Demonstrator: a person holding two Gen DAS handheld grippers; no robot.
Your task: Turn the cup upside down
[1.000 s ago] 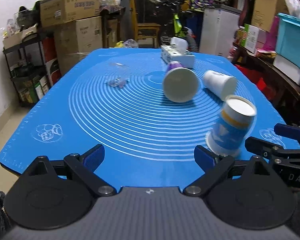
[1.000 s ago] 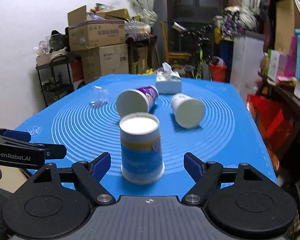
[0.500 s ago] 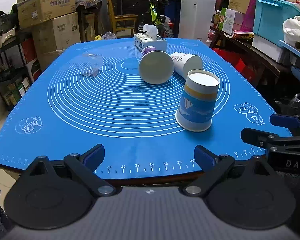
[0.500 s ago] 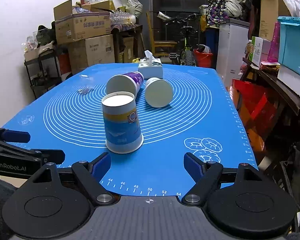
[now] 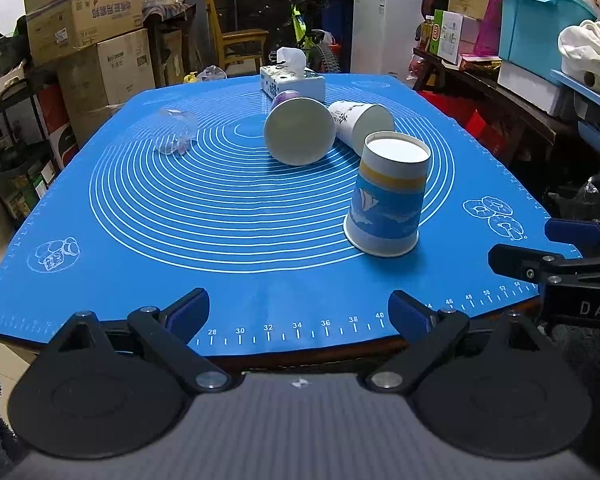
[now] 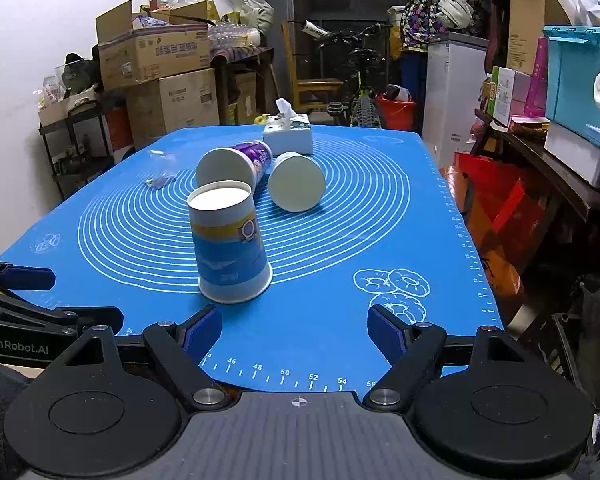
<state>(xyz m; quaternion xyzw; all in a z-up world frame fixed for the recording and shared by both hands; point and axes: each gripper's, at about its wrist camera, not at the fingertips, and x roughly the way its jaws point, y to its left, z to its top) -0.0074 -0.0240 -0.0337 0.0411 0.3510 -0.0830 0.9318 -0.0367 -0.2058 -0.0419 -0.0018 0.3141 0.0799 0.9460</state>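
Note:
A blue-and-yellow paper cup (image 5: 386,196) stands upside down on the blue mat (image 5: 220,208), rim down, base up. It also shows in the right wrist view (image 6: 230,244). My left gripper (image 5: 299,308) is open and empty at the mat's near edge, left of the cup. My right gripper (image 6: 295,326) is open and empty, just short of the cup and to its right. A purple-printed cup (image 5: 299,130) and a white cup (image 5: 360,122) lie on their sides behind it.
A tissue box (image 5: 292,80) stands at the far side of the mat. A crumpled clear plastic cup (image 5: 174,136) lies at the left. Cardboard boxes, a chair, a bicycle and shelves crowd around the table. The mat's right edge drops to clutter.
Both grippers have pulled back from the upside-down cup toward the mat's near edge. The cup stays standing where it was left.

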